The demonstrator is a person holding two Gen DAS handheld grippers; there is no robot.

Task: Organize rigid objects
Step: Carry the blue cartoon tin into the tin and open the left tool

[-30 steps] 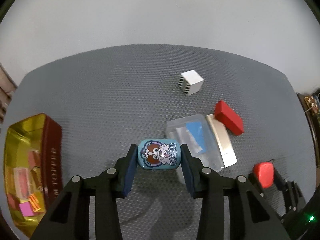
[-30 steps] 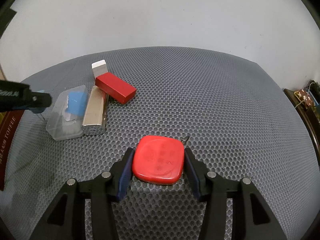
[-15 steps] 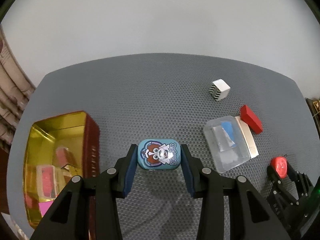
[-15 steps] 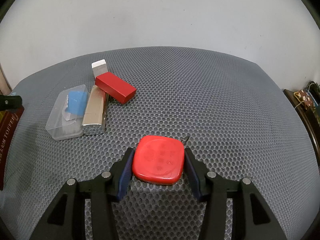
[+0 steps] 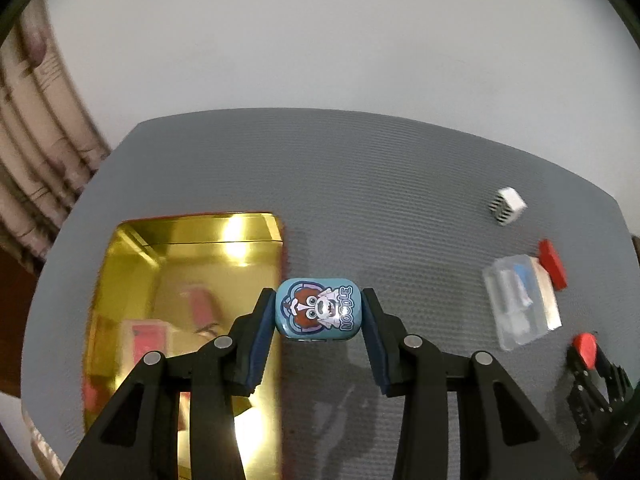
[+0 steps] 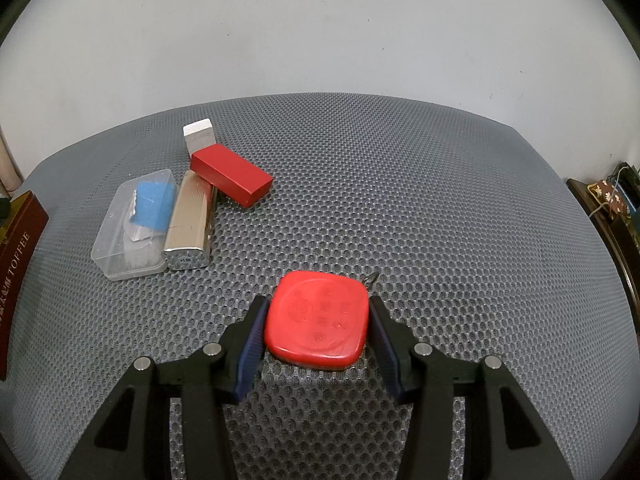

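Observation:
My left gripper (image 5: 319, 312) is shut on a small blue tin with a cartoon dog (image 5: 319, 309) and holds it in the air beside the right edge of an open gold-lined toffee box (image 5: 132, 264). Several pink and red items lie blurred inside that box. My right gripper (image 6: 316, 324) is shut on a flat red rounded-square case (image 6: 316, 320) low over the grey mesh surface (image 6: 400, 200). In the left wrist view the right gripper (image 5: 588, 356) shows at the far right with the red case (image 5: 585, 350).
A clear plastic box with a blue item (image 6: 134, 224), a gold ribbed box (image 6: 190, 220), a red block (image 6: 232, 178) and a white cube (image 6: 198, 136) cluster on the mesh's left. The toffee box's dark red side (image 6: 18, 248) shows at the far left. Wall behind.
My left gripper has carried the blue tin leftward, from in front of the clear plastic box to beside the gold box's right edge. The right gripper and red case have stayed still.

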